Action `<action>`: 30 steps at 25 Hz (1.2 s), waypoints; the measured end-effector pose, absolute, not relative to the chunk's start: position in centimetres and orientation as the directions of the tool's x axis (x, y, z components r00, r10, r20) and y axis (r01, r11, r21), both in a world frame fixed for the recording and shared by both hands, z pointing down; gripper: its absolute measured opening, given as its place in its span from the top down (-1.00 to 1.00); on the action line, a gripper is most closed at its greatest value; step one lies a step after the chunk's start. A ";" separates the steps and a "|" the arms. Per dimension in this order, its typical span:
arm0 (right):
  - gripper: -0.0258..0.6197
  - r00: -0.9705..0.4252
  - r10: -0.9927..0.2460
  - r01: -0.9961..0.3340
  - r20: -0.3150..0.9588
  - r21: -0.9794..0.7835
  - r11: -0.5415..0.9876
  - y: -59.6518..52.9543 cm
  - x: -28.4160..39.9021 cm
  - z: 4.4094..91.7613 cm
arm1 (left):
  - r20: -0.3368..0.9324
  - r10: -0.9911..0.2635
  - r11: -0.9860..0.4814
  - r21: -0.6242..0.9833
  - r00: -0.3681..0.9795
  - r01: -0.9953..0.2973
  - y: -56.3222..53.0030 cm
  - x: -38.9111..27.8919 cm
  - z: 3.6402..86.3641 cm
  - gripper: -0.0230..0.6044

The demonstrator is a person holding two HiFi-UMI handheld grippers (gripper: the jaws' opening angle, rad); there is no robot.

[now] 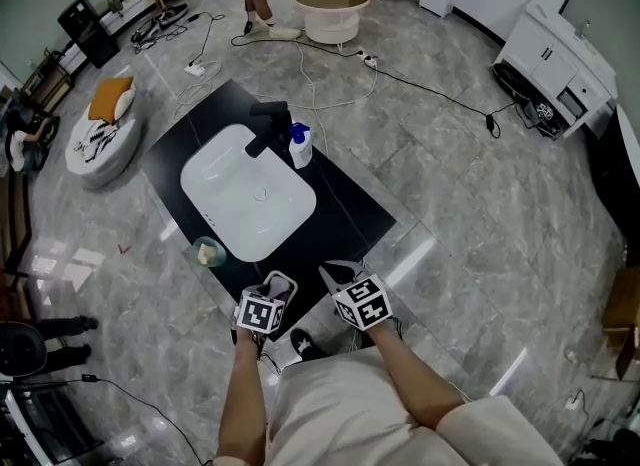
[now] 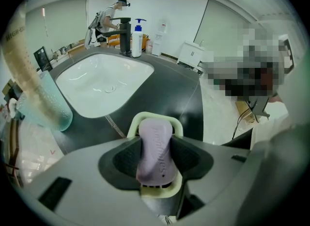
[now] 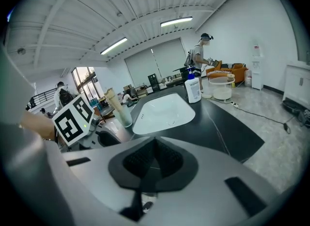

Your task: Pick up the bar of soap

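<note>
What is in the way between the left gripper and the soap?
Nothing visible. The left gripper has its jaws pressed on both sides of the purple bar of soap, which sits in a pale green dish.

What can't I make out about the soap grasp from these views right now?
- Left gripper view: whether the bar of soap is clear of the soap dish. The bar and the left gripper cover the dish's floor.
- Left gripper view: the raised lettering on the bar is too blurred to read.
- Head view: the bar and dish are hidden beneath the left gripper.
</note>
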State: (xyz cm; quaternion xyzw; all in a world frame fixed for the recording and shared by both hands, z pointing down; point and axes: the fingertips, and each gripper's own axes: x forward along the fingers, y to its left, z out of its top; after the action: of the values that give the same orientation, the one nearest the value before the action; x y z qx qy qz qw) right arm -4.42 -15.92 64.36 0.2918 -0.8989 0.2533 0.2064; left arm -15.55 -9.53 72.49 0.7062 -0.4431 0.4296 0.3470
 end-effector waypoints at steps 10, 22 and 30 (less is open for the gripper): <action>0.91 -0.733 -0.446 -0.651 0.513 -0.339 0.680 -15.7 -4.3 64.2 | 0.884 -0.399 -0.355 0.094 0.242 -0.930 -10.3 -15.2 72.5 0.30; 0.90 -0.728 -0.456 -0.657 0.512 -0.333 0.676 -15.2 -5.1 64.0 | 0.824 -0.506 -0.284 0.120 0.255 -0.951 -11.3 -15.7 71.3 0.31; 0.90 -0.722 -0.473 -0.678 0.506 -0.376 0.632 -14.5 -5.0 64.2 | 0.761 -0.610 -0.198 0.124 0.221 -0.972 -11.0 -16.7 69.3 0.31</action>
State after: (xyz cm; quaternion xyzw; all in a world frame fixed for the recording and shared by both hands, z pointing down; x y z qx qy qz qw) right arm -4.97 -14.49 64.23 0.3252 -0.8847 0.2795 0.1830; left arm -16.65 -11.03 69.35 0.7170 -0.5516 0.2916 0.3109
